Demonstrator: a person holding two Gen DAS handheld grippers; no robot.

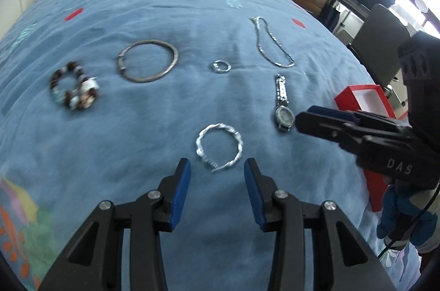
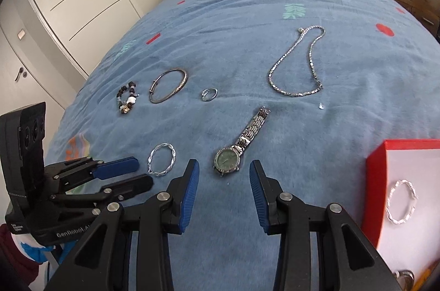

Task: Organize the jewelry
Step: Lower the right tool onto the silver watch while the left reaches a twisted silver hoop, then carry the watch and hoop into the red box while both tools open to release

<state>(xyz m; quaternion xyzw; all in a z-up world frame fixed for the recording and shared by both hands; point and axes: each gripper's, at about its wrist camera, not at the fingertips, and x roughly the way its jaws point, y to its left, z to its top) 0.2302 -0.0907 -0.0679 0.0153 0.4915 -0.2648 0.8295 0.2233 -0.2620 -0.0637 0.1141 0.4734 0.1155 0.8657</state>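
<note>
The bed (image 1: 165, 15) carries everything, and the red box (image 2: 398, 181) sits just to the right of the right tongs (image 2: 224, 190), with one twisted bangle (image 2: 401, 201) already inside. The step in hand looks like two pickups: the left tongs (image 1: 217, 189) face a second twisted bangle (image 1: 219, 147) lying just beyond their tips, and the right tongs face the watch (image 2: 228, 160), dial nearest, band running away. To do it well, I would lower each pair so one pad slips under the metal against the soft cover, pinch the bangle's near rim and the watch at its case, then lift straight. Further out from the left tongs lie the chain (image 1: 272, 43) ahead to the right, the plain bangle (image 1: 148, 61) and bead bracelet (image 1: 74, 86) ahead to the left, and the ring (image 1: 220, 67) straight ahead. Both tongs stand wide open, holding and touching nothing.
</note>
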